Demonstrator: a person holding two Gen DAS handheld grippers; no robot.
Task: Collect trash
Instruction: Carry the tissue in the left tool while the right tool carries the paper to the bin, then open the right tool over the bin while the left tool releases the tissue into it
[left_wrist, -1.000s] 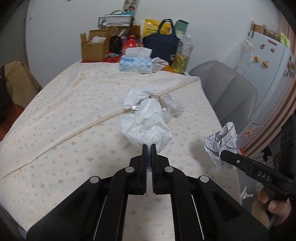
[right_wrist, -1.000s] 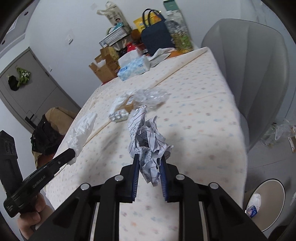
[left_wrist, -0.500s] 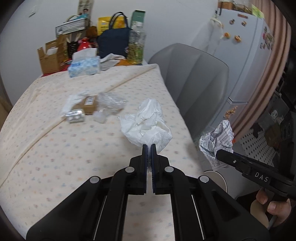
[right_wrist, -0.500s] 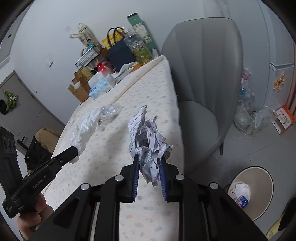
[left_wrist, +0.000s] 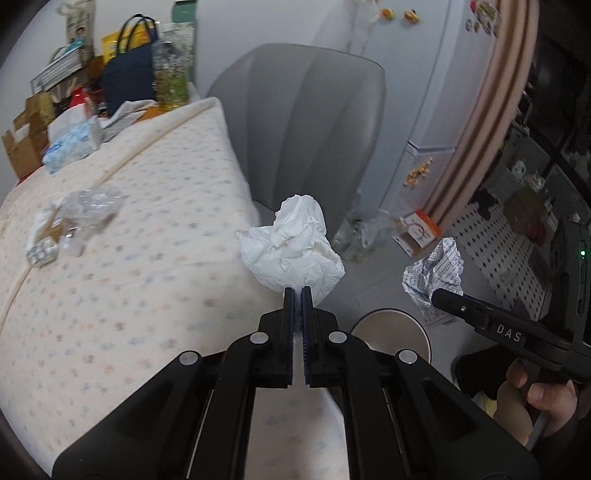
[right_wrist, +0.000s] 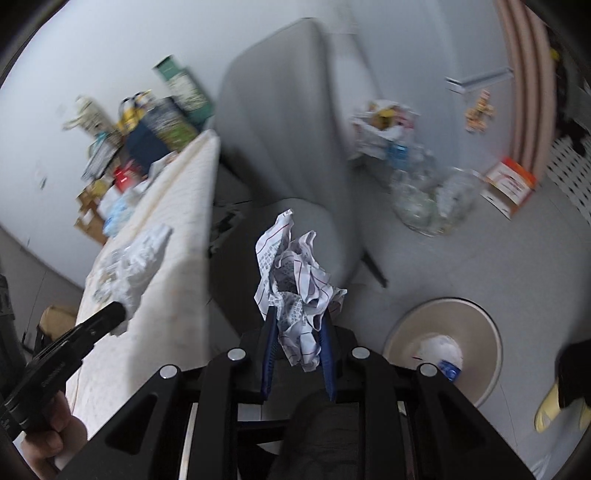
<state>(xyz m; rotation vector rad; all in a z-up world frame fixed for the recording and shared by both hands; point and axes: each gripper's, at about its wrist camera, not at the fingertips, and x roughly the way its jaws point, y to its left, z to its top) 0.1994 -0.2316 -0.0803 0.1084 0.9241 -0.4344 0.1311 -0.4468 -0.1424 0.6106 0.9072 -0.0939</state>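
Observation:
My left gripper (left_wrist: 297, 292) is shut on a crumpled white tissue (left_wrist: 291, 249) and holds it in the air past the table's right edge. My right gripper (right_wrist: 297, 325) is shut on a crumpled printed paper (right_wrist: 295, 286), also seen in the left wrist view (left_wrist: 434, 275). A round beige trash bin (right_wrist: 443, 341) stands on the floor at lower right of the right gripper, with trash inside; its rim shows in the left wrist view (left_wrist: 391, 323). More trash, a clear plastic wrapper (left_wrist: 88, 206) and small packets (left_wrist: 42, 245), lies on the table.
The table with a dotted cloth (left_wrist: 129, 295) is to the left. A grey chair (left_wrist: 306, 122) stands beside it. A tissue box (left_wrist: 72, 146), bags and bottles crowd the table's far end. A clear bag of bottles (right_wrist: 430, 201) and an orange box (right_wrist: 511, 182) sit on the floor.
Both grippers have swung right, off the table and toward the floor, each still holding its trash. The bin has come closer in both views.

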